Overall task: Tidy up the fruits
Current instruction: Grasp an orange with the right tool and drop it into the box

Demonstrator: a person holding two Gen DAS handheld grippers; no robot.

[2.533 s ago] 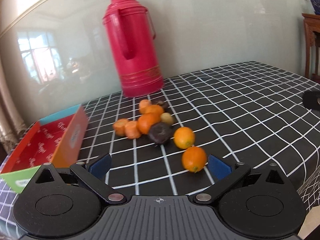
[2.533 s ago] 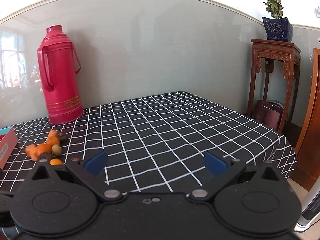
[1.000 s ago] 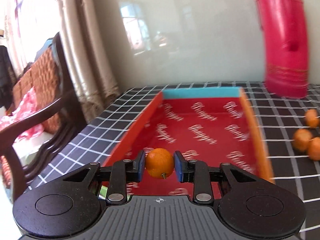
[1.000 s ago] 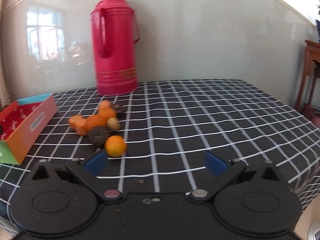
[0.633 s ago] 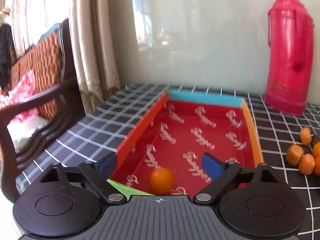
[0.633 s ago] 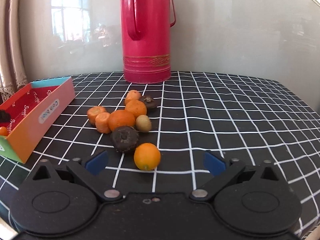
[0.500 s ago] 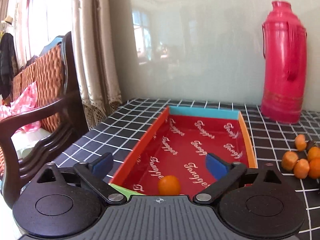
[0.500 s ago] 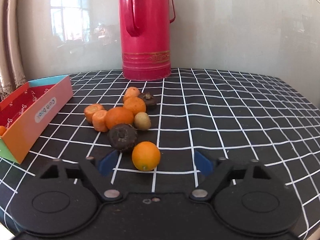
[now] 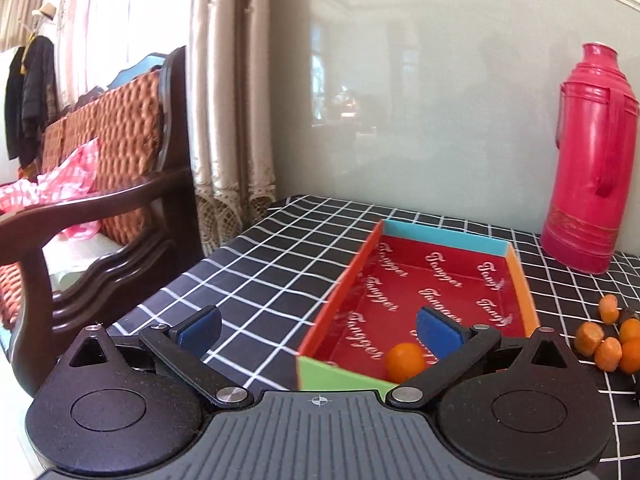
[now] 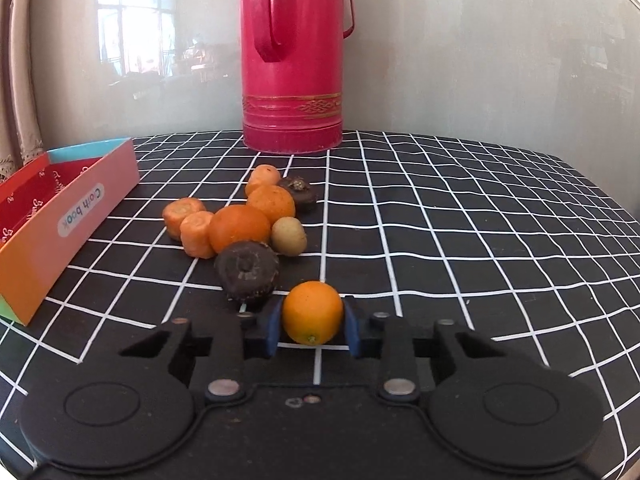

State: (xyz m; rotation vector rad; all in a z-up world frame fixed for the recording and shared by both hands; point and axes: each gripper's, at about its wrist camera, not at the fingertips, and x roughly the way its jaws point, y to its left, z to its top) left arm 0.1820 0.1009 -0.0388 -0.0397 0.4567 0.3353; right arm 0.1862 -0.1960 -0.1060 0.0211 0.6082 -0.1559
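My right gripper (image 10: 312, 326) is shut on a small orange (image 10: 313, 312) at the near edge of the fruit pile. Behind it lie a dark wrinkled fruit (image 10: 247, 267), a bigger orange (image 10: 240, 229), a pale round fruit (image 10: 289, 236) and carrot pieces (image 10: 197, 233). My left gripper (image 9: 319, 330) is open and empty, held just before the near end of the red box (image 9: 436, 276). One orange (image 9: 405, 362) lies inside the box by its near wall. The box also shows at the left of the right wrist view (image 10: 76, 210).
A tall red thermos (image 10: 294, 54) stands behind the pile near the wall. The black checked tablecloth (image 10: 460, 220) stretches to the right. A wooden chair (image 9: 108, 208) with an orange cushion stands off the table's left edge, next to curtains (image 9: 228, 100).
My right gripper closed on the near orange. My left gripper let its orange go into the box, opened, and pulled back and to the left.
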